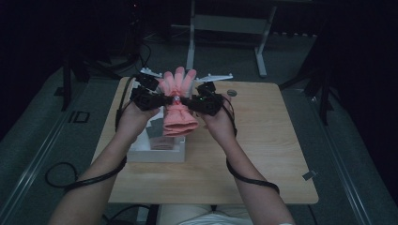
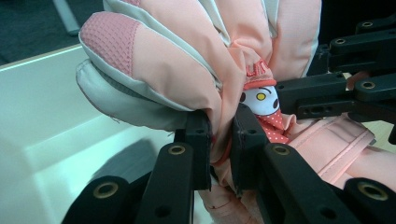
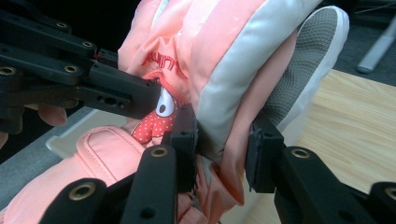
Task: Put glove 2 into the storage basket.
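A pink padded glove (image 1: 177,103) with white trim hangs fingers-up above the table, held between both grippers. My left gripper (image 1: 162,99) grips it from the left and my right gripper (image 1: 190,101) from the right, at the wrist. In the left gripper view the left gripper (image 2: 219,126) pinches a fold of the glove (image 2: 187,70) beside a small cartoon-face patch (image 2: 261,98). The right gripper (image 3: 224,135) has the white-trimmed edge of the glove (image 3: 224,70) between its jaws. Each gripper view also shows the other gripper's black linkage, the right gripper (image 2: 336,93) and the left gripper (image 3: 93,88).
A white open box (image 1: 155,153) sits on the wooden table (image 1: 263,140) under the glove, with something pink (image 1: 162,142) inside. A small round object (image 1: 231,93) lies near the far edge. Metal stand legs (image 1: 225,28) rise beyond the table.
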The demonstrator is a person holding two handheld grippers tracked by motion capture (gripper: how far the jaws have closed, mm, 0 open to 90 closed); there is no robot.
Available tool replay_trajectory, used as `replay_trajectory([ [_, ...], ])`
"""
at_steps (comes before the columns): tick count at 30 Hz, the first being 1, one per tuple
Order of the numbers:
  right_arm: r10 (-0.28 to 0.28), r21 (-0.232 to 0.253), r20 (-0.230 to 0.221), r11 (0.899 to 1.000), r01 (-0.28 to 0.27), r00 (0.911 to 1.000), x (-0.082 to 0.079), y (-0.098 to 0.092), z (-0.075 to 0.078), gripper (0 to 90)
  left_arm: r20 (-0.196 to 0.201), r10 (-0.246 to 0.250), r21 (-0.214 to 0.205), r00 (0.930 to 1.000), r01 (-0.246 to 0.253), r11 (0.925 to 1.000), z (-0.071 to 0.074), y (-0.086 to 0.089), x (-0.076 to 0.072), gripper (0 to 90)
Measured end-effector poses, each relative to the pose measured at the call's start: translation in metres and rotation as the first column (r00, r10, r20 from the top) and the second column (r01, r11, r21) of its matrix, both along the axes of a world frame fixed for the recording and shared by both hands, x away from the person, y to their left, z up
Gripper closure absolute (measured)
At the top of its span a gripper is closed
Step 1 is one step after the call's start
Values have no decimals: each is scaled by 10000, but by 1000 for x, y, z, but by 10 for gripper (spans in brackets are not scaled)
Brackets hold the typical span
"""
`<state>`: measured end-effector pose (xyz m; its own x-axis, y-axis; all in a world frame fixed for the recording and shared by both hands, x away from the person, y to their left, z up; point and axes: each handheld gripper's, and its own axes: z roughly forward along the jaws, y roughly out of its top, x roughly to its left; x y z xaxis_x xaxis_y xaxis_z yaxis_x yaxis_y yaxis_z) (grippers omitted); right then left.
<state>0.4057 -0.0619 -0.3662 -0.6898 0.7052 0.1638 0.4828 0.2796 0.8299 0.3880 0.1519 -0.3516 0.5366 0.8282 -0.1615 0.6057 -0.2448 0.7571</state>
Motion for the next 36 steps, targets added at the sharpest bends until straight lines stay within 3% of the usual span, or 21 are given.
replay_trajectory([
  [4, 302, -114, -32, 9995, -302, 9995, 3, 21, 0, 685, -136, 192, 30, 9997, -192, 9998, -1, 17, -1, 796],
  [5, 457, -196, -116, 9988, -459, 9989, 6, 34, -2, 685, -259, 317, 37, 9992, -316, 9995, -3, 27, 0, 795],
  [11, 528, -326, -195, 9980, -534, 9984, 11, 55, -12, 686, -472, 311, 158, 9984, -304, 9994, -13, 45, 5, 796],
  [24, 362, -730, -673, 9965, -411, 9971, 24, 75, -42, 687, -953, 329, 130, 9949, -318, 9994, -48, 62, 22, 796],
  [29, 236, -1105, -927, 9933, -339, 9954, 30, 92, -58, 687, -1312, 523, 159, 9900, -507, 9986, -65, 71, 29, 796],
  [36, 165, -1690, -1367, 9848, -398, 9905, 39, 101, -72, 688, -1763, 557, 239, 9828, -523, 9983, -82, 74, 38, 796],
])
